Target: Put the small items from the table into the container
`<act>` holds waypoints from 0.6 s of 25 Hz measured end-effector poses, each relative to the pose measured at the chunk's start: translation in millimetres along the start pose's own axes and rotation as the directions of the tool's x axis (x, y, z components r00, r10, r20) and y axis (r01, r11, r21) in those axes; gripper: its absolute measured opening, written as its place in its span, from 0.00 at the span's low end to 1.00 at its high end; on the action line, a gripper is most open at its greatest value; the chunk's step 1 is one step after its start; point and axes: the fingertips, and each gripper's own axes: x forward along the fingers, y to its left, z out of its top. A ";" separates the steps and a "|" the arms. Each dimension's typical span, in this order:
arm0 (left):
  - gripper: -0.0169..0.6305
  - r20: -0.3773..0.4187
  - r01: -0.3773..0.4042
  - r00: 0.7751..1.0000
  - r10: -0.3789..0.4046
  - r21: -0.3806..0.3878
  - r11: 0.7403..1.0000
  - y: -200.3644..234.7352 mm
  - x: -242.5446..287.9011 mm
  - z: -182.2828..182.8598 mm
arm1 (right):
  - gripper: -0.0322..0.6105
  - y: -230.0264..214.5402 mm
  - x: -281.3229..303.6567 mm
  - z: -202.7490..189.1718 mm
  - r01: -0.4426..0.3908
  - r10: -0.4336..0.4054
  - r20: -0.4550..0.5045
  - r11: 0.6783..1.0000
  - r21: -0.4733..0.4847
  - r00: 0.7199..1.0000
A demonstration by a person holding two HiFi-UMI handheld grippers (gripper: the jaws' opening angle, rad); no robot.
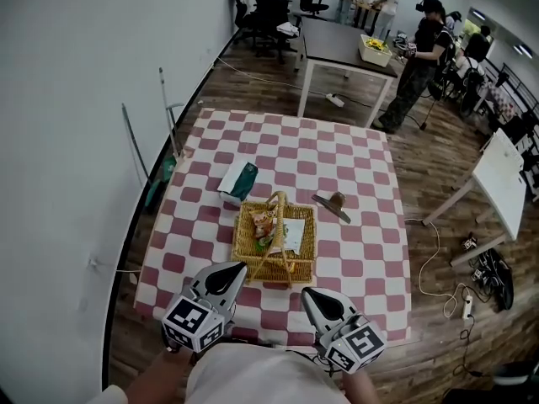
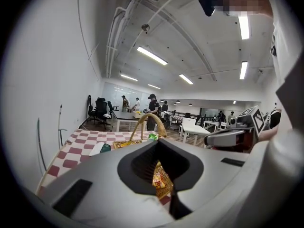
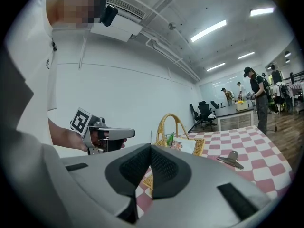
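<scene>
The table (image 1: 370, 183), under its red-and-white check cloth, has two loose items on it, so I judge the step in hand is a fresh reach. The wicker basket (image 1: 242, 257) sits mid-table towards the near edge with its arched handle (image 1: 278, 199) standing up. I'd route round that handle rather than over it.

My left gripper (image 1: 236, 269) and right gripper (image 1: 310, 295) both hang at the near edge, just short of the basket, each with its fingers together on nothing. I'd send the left to the teal-and-white packet (image 1: 238, 181), which lies just beyond the basket's far-left corner. I'd part the fingers before coming down and close across its narrow width. The right suits what looks like a grey metal clip (image 1: 333, 204), near the basket's far-right corner. It lies low, so I'd take its raised end.

The packet looks soft and flat, white at one end and teal at the other. The basket already holds a white card (image 1: 293, 234) and an orange snack pack (image 1: 263, 221).
</scene>
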 end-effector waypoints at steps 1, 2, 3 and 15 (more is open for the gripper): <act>0.02 0.006 -0.001 1.000 0.001 0.001 1.000 -1.2 -1.3 -0.1 | 0.06 -0.1 -1.6 0.3 0.004 -0.004 0.001 1.000 -0.001 1.000; 0.02 0.012 -0.002 1.000 0.002 0.003 1.000 -2.3 -2.5 -0.2 | 0.06 -0.2 -3.3 0.8 0.007 -0.007 0.002 1.000 -0.004 1.000; 0.02 0.017 -0.005 1.000 0.005 0.005 1.000 -3.3 -3.4 -0.3 | 0.06 -0.4 -5.0 1.5 0.011 -0.011 0.004 1.000 -0.006 1.000; 0.02 0.016 -0.016 1.000 0.016 0.026 1.000 -8.5 -5.0 -2.8 | 0.06 -1.8 -18.6 3.4 0.042 -0.043 -0.005 0.999 -0.029 0.999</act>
